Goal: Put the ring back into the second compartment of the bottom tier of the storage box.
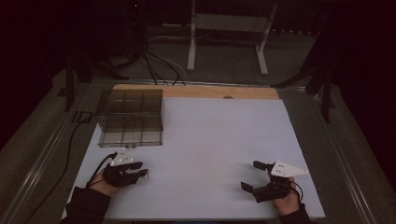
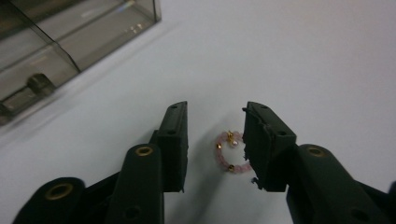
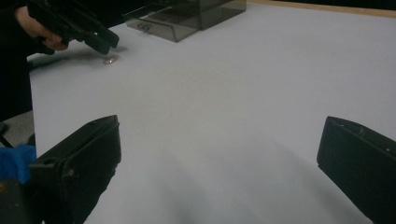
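Observation:
A small ring of pink beads with gold ones point(image 2: 229, 154) lies on the white tabletop point(image 1: 210, 135). My left gripper point(image 2: 215, 108) is low over it with a jaw on each side. One jaw stands close against the beads and the other is a gap away, so nothing is pinched. From the high view this gripper point(image 1: 142, 173) is at the near left, with the beads point(image 1: 147, 176) at its tips. My right gripper point(image 1: 250, 175) rests at the near right, its jaws wide apart point(image 3: 222, 126) over bare table. Its camera also catches the left gripper point(image 3: 105, 42) and the beads point(image 3: 110, 59) farther off.
A smoky clear box with several compartments point(image 1: 130, 116) stands at the far left of the table, just beyond the left gripper point(image 2: 70, 37). A wooden strip point(image 1: 196, 91) runs along the far edge. Cables and a white metal stand point(image 1: 229, 37) lie on the floor beyond.

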{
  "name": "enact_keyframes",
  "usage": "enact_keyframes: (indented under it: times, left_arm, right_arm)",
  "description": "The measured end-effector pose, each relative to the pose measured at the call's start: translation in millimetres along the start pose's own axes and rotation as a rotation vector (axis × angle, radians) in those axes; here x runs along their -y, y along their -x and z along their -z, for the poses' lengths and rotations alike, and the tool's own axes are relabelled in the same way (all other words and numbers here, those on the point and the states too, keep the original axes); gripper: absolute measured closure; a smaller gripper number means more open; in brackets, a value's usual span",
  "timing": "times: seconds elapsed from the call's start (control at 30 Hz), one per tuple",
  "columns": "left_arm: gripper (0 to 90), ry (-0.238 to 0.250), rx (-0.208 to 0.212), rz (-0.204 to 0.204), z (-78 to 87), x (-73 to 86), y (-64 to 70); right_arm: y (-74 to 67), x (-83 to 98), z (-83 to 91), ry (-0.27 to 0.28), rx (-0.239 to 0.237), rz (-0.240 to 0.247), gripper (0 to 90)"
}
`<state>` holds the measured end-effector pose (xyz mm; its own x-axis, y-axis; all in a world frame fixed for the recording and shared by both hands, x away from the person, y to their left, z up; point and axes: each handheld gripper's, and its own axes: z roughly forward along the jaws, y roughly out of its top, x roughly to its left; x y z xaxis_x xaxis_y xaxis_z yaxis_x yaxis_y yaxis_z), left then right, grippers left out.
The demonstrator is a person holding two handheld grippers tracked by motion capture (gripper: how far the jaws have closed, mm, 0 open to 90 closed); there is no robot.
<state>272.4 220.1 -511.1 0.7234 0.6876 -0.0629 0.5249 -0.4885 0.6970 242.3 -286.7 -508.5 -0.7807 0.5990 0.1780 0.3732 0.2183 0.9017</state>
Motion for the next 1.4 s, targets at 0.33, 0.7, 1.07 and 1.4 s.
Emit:
enact_keyframes:
  times: [0.33,0.7,1.07,1.4]
  left_arm:
    - [72.9,-0.032,-0.012,-0.004,-5.7,-1.0,-1.8]
    - [80.9,-0.076,0.002,-0.020,-8.6,-4.0,-0.9]
    - [89.3,-0.124,0.000,-0.058,-9.0,-9.2,4.6]
    - [89.5,-0.089,-0.008,-0.040,-3.5,-11.7,3.0]
  right_arm:
    - [0.7,0.5,-0.4,-0.004,-0.001,-0.005,0.0]
    - [1.5,0.9,-0.6,-0.007,0.000,-0.011,0.0]
    - [1.3,1.1,-1.0,-0.010,0.001,-0.010,0.0]
    - [1.4,0.8,-0.5,-0.009,0.001,-0.006,0.0]
